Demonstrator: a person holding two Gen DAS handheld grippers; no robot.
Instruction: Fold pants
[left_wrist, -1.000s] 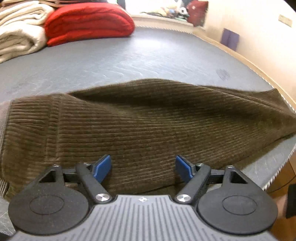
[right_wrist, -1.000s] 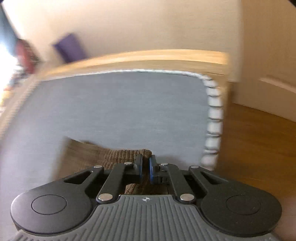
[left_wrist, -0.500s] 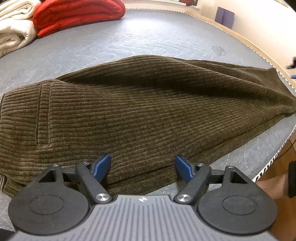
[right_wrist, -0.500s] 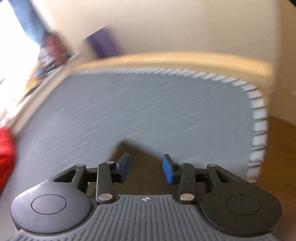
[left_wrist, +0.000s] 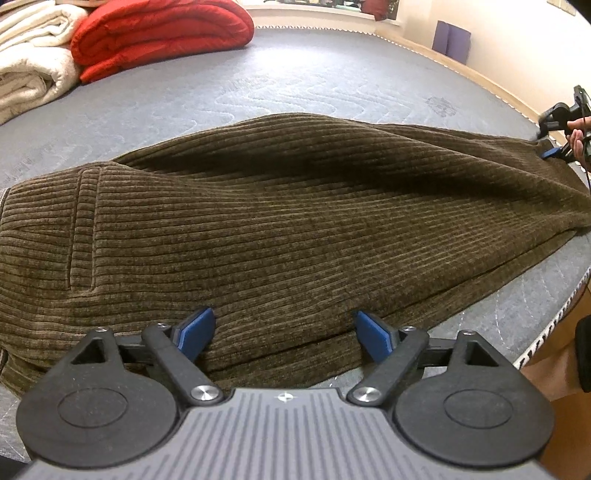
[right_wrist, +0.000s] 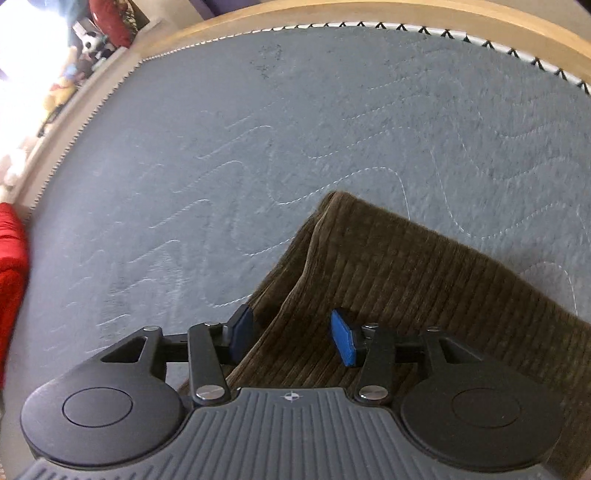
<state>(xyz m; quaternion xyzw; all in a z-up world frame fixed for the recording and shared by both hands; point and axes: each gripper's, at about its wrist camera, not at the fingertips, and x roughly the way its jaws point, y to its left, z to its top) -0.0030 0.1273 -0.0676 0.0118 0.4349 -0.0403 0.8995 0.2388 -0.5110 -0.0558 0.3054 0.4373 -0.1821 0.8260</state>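
the brown corduroy pants (left_wrist: 295, 221) lie doubled lengthwise on the mattress (left_wrist: 295, 85), cross folds likely remaining; left gripper (left_wrist: 284, 328) at 6 o'clock and right gripper (right_wrist: 291, 336) over the hem gape wide, gripping nothing.

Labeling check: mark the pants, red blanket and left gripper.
pants (left_wrist: 280, 221), left wrist view, middle of the brown corduroy.
red blanket (left_wrist: 159, 33), left wrist view, top fold of the bundle.
left gripper (left_wrist: 282, 330), left wrist view, midway between the open blue fingertips.
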